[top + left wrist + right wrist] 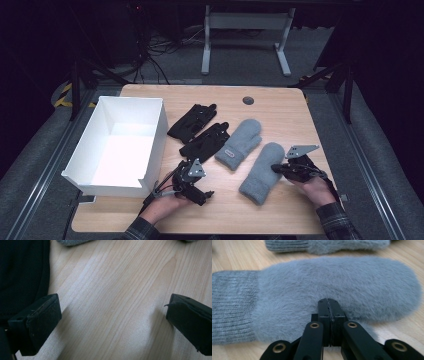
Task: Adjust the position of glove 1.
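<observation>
Two grippers, four gloves, one box on a wooden table.

We note the right gripper (276, 168), jaws closed together with nothing between, tip touching the nearer grey mitten (260, 175); the left gripper (204, 196), jaws wide apart, low over bare table (280, 105) beside a black glove (202, 141); white box (120, 142) at left; dark room, grey floor.

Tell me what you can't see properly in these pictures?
- High view: the near wall of the white box hides part of its floor.
- Right gripper view: the right hand-held gripper is shut against the grey mitten; whether fur is pinched cannot be told.
- Left gripper view: the black glove is cut off by the left edge.
- High view: the tag on the other mitten is too small to read.
</observation>
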A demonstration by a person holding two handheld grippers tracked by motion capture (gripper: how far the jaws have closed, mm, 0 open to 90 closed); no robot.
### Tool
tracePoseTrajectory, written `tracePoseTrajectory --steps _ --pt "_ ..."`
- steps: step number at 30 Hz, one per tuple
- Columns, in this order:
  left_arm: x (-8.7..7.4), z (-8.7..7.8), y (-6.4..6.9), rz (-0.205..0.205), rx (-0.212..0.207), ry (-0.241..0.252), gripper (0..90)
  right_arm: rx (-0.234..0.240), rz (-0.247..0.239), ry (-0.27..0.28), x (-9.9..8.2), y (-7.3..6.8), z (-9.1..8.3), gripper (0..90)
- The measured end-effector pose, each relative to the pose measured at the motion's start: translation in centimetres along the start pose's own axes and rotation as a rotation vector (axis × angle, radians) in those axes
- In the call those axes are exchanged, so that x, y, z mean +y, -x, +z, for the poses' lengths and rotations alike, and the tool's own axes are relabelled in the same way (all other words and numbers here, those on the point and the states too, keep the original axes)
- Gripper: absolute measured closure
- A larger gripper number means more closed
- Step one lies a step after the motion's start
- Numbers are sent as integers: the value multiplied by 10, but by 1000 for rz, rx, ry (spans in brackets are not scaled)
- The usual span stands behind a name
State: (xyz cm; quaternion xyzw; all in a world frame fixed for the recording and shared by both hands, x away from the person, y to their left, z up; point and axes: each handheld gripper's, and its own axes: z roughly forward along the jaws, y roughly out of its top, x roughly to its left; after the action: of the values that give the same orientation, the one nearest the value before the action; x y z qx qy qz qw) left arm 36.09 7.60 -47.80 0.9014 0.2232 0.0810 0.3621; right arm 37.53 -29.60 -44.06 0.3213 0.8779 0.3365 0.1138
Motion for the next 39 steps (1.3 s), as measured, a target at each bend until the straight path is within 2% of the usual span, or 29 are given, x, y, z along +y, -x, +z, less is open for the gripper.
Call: tracePoseTrajectory --steps 9,25,28,31,33,39 --pt "0 0 0 -2 1 -1 5 43 -37 -10 -1 -25 2 900" --pt "0 0 0 0 1 -1 5 123 -110 -26 11 -58 15 900" --pt "0 0 0 -1 1 -2 5 121 -106 -17 11 -57 13 899" --pt "0 0 0 0 0 0 5 117 -99 14 12 -55 7 871" --pt "0 0 0 0 1 0 5 97 -97 34 13 -53 0 857" --pt "0 0 0 0 1 -1 5 38 -37 82 7 -33 -13 765"
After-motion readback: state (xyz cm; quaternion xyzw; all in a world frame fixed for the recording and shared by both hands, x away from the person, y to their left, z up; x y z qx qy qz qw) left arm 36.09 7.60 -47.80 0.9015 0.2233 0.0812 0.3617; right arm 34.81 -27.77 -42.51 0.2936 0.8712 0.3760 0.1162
